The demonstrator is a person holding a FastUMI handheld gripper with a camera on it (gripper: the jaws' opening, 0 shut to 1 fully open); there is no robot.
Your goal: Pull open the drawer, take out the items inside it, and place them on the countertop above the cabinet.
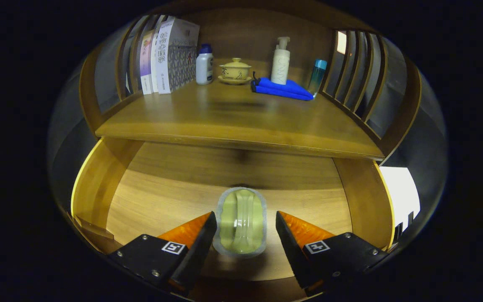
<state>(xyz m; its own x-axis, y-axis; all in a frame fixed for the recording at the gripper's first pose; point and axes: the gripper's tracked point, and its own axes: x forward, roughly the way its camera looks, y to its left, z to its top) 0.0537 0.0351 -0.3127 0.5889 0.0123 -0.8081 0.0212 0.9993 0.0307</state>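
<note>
Fingers (245, 228) are held apart, and the green oval dish (241, 222) is seen between them, with a gap at the right finger; contact at the left finger cannot be told. It lies on the floor of the open drawer (94, 180). Above, books (168, 54), bottles, a lidded cup (235, 70) and a blue cloth (283, 89) are kept on the worktop (233, 121).

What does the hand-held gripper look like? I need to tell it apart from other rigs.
The hand-held gripper has two wedge-shaped fingers with orange upper faces and black inner pads, on black blocks fixed with silver screws. Each block carries a small square black-and-white marker.
</note>
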